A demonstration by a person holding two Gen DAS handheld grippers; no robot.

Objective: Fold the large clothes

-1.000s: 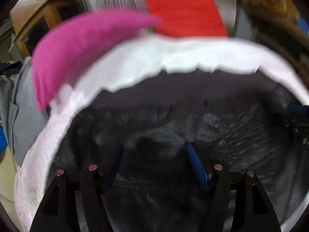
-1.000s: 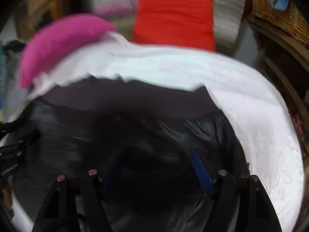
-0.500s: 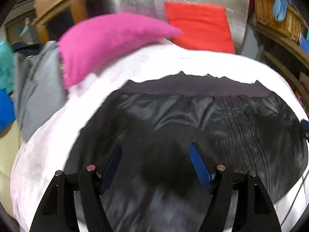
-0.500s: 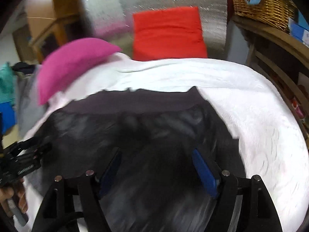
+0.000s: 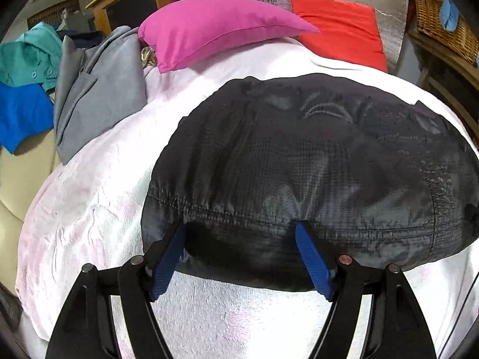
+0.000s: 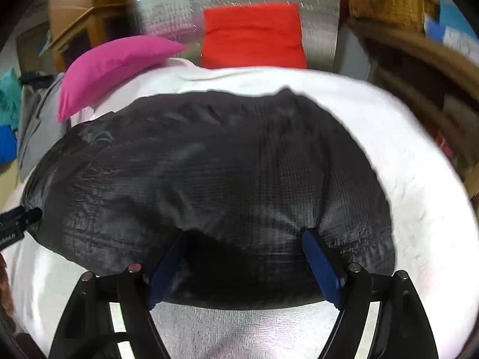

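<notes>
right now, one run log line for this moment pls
stage: fold laid | black garment: folded on white cover | left gripper: opening, garment edge between jaws | right gripper: opening, same

One black garment (image 5: 314, 161) on one white bedcover (image 5: 89, 209).
Two cushions: one pink cushion (image 5: 215, 27), one red cushion (image 5: 341, 27); one wicker basket (image 5: 440, 27).

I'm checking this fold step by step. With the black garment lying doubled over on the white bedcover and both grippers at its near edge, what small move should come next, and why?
Probably draw both grippers straight back off the black garment. The left gripper and right gripper both have their jaws opening, the pads wide apart and not pinching the near edge between them. The garment lies flat on the white bedcover, so this fold looks finished.
</notes>
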